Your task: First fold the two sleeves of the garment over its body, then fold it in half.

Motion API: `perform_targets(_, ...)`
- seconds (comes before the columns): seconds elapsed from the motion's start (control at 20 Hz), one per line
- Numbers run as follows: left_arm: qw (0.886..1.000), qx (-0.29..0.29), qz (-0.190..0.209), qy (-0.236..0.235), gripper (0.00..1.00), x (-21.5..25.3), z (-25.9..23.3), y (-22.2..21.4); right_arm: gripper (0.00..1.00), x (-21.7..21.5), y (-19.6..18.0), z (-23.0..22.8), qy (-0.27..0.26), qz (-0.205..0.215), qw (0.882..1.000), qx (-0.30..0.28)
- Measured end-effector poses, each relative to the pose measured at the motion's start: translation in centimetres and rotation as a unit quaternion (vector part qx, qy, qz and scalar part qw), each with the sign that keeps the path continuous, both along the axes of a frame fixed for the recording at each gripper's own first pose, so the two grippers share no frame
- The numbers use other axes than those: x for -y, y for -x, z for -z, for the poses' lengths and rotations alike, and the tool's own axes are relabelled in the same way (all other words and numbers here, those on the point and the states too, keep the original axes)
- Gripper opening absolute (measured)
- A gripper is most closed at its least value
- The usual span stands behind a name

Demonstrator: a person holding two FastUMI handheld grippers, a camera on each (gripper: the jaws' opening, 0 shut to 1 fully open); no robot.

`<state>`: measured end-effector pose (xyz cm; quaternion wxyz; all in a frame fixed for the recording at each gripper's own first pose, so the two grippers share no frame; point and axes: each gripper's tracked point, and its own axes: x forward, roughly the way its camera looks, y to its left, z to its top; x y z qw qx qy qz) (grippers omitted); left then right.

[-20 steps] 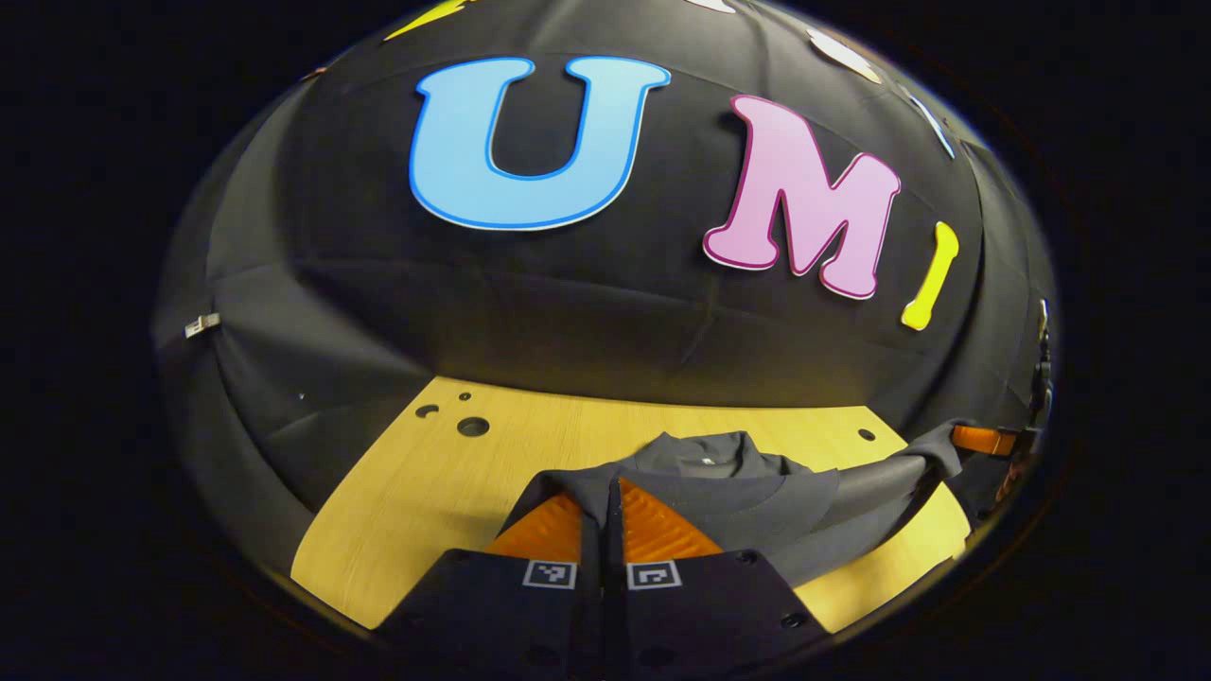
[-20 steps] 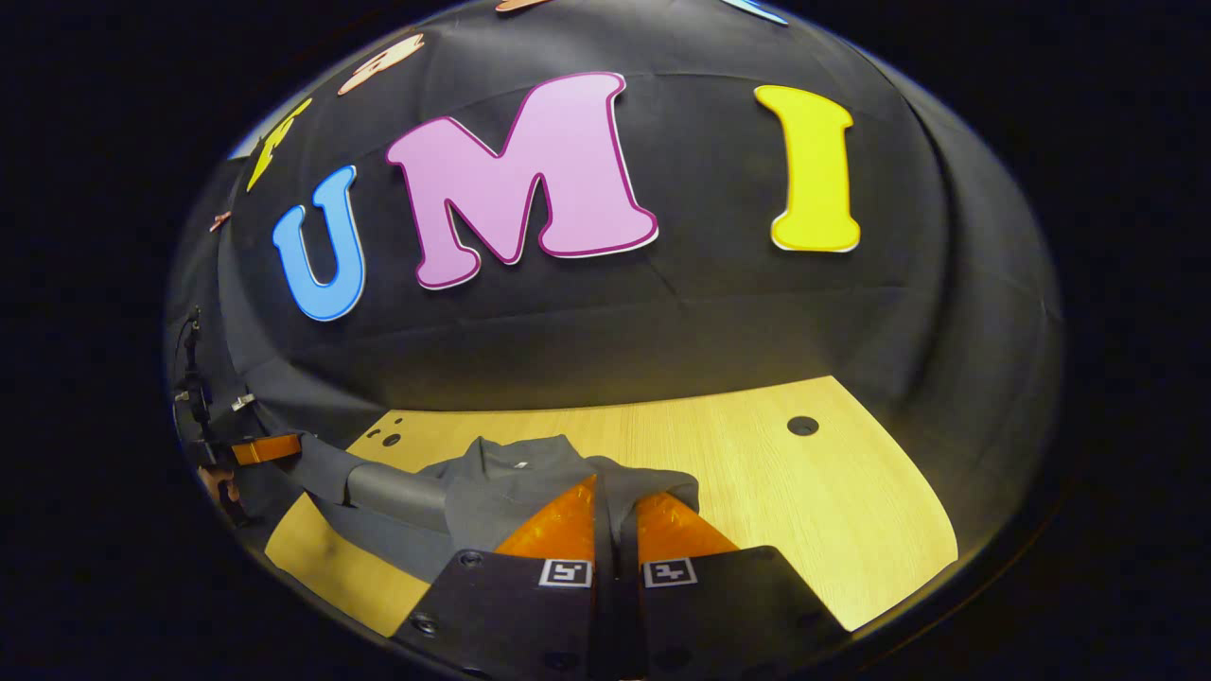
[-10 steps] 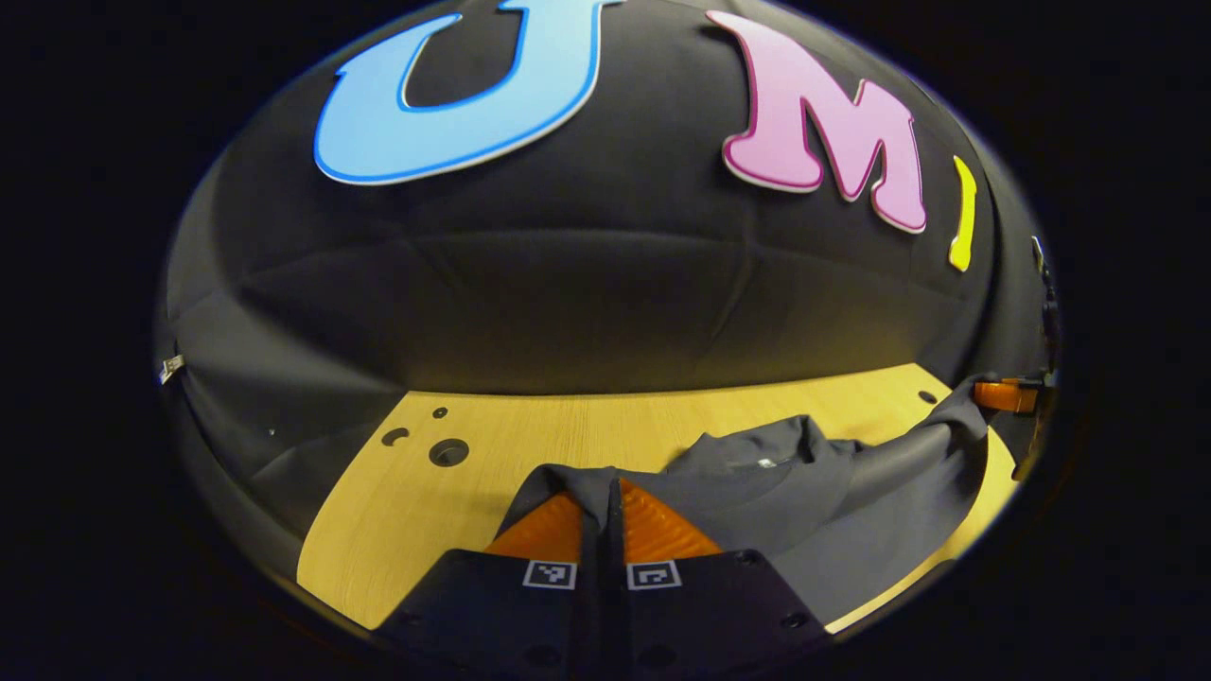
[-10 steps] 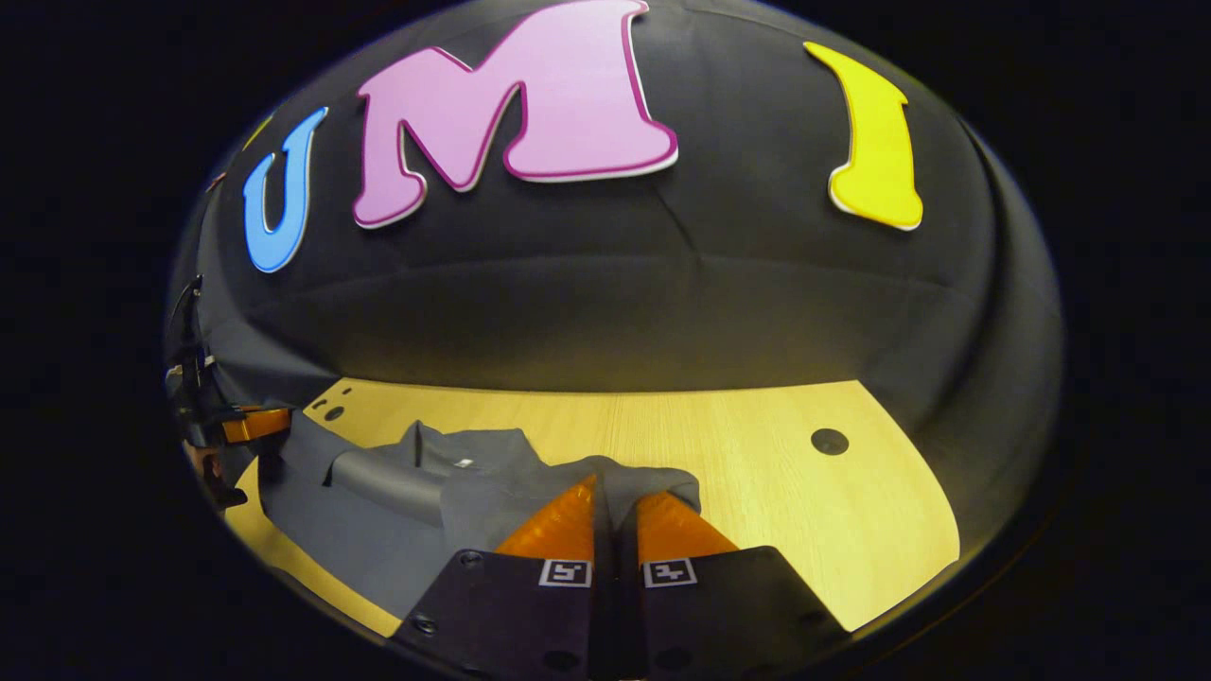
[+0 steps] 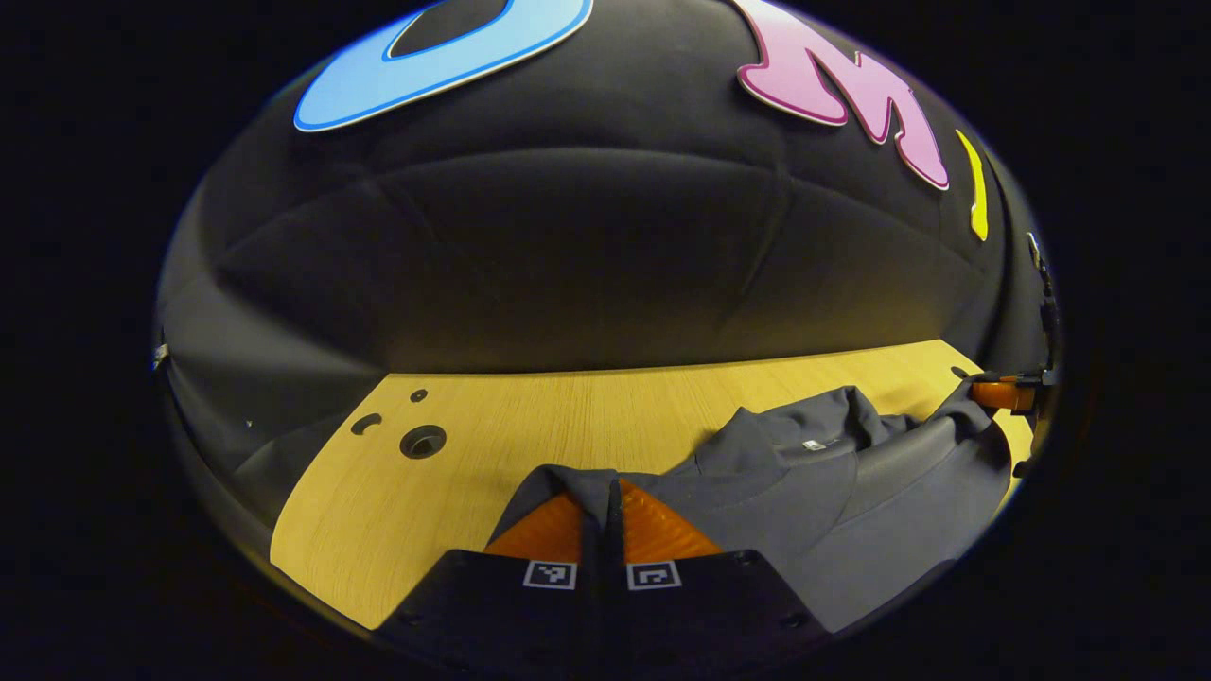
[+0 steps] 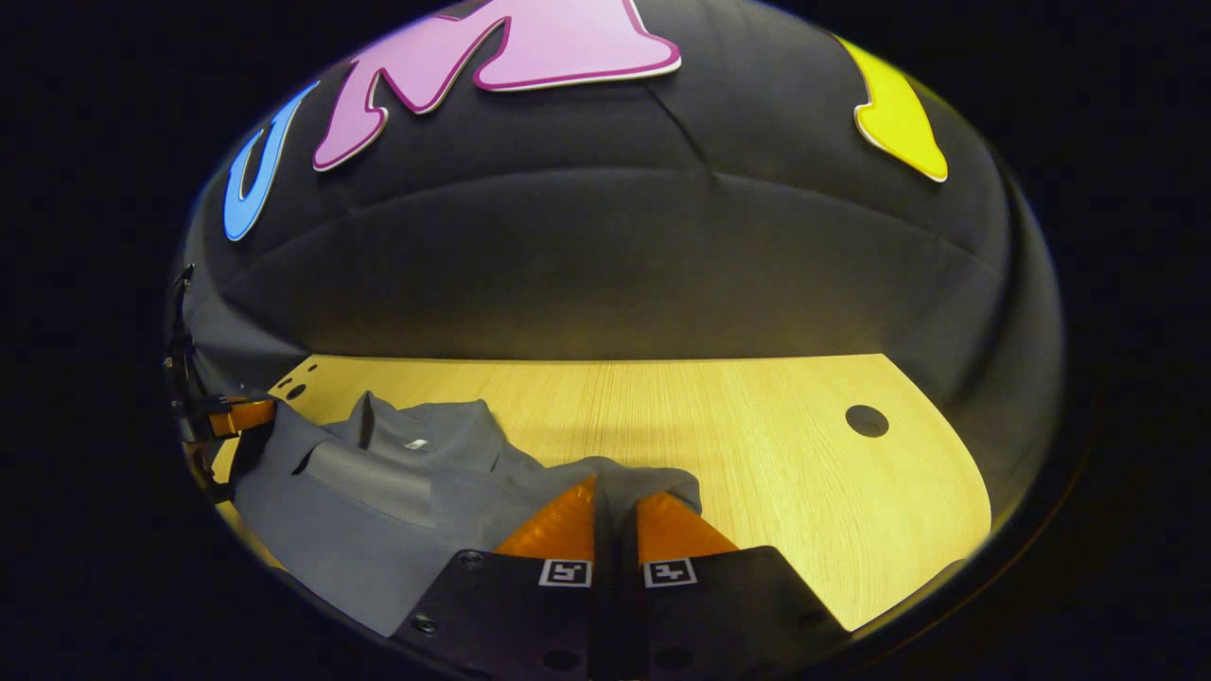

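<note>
A dark grey garment lies on the wooden table, its sleeves folded over the body and its collar with a small white tag facing up. My left gripper is shut on one corner of the garment's edge, with cloth pinched between the fingers. My right gripper is shut on the other corner of the garment. In the left gripper view the right gripper holds cloth at the far right edge. In the right gripper view the left gripper holds cloth at the far left edge.
The table has a round hole to the right of the garment and several holes to its left. The black cloth wall rises right behind the table's far edge.
Both grippers have carried the held garment edge forward and lower toward the collar. They have also spread apart, so the garment now lies stretched wider between them.
</note>
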<state>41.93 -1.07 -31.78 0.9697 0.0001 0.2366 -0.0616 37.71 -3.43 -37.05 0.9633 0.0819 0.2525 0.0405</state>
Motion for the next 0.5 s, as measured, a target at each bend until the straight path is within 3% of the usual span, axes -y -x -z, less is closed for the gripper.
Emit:
perform_targets(0.35,1.0,-0.025,-0.001,-0.003,0.05,-0.3,2.5,-0.3,0.05,-0.4,-0.4,2.5,0.003,-0.001,1.0,-0.021)
perform_targets(0.4,1.0,-0.028,-0.004,-0.003,0.05,-0.3,2.9,-0.3,0.0,-0.4,-0.4,2.7,-0.001,0.001,1.0,-0.024)
perform_targets(0.5,1.0,-0.031,-0.004,-0.006,0.05,-0.2,3.2,-0.3,0.06,-0.4,-0.4,2.7,-0.007,0.006,1.0,-0.028)
